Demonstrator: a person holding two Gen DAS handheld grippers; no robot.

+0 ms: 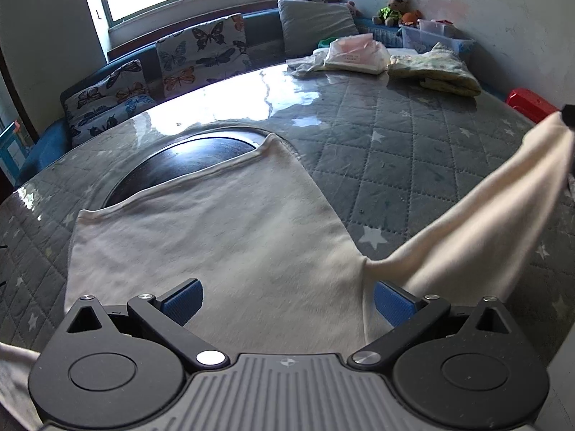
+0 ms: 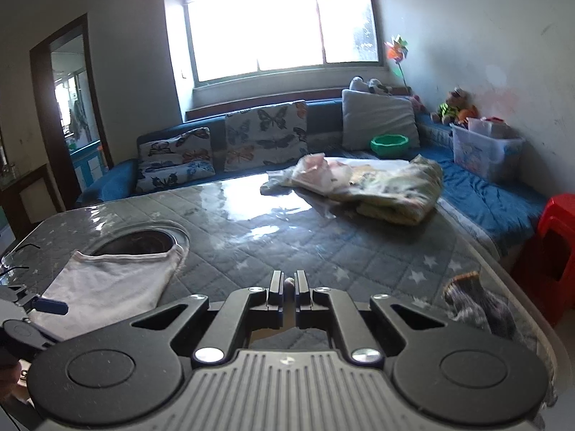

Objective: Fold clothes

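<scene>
Table (image 1: 413, 165) was a quilted grey star-print top under shiny plastic, dark round hole at 10 o'clock. White shirt (image 1: 222, 237) lay flat near the edge, one sleeve (image 1: 485, 222) lifted toward 3 o'clock. Left gripper (image 1: 287, 303) was wide open over it, right gripper (image 2: 288, 283) clamped on the sleeve. Butterfly-cushion sofa (image 2: 251, 136) sat under the window (image 2: 280, 21) at 12.

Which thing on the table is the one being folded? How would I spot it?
Start at the big table with the grey quilted star cover. At its near end, beside the dark round hole, lies a plain white long-sleeved top, spread flat with one sleeve pulled up by the right gripper. The clothes at the far end are patterned and piled up; this one is plain.
</scene>
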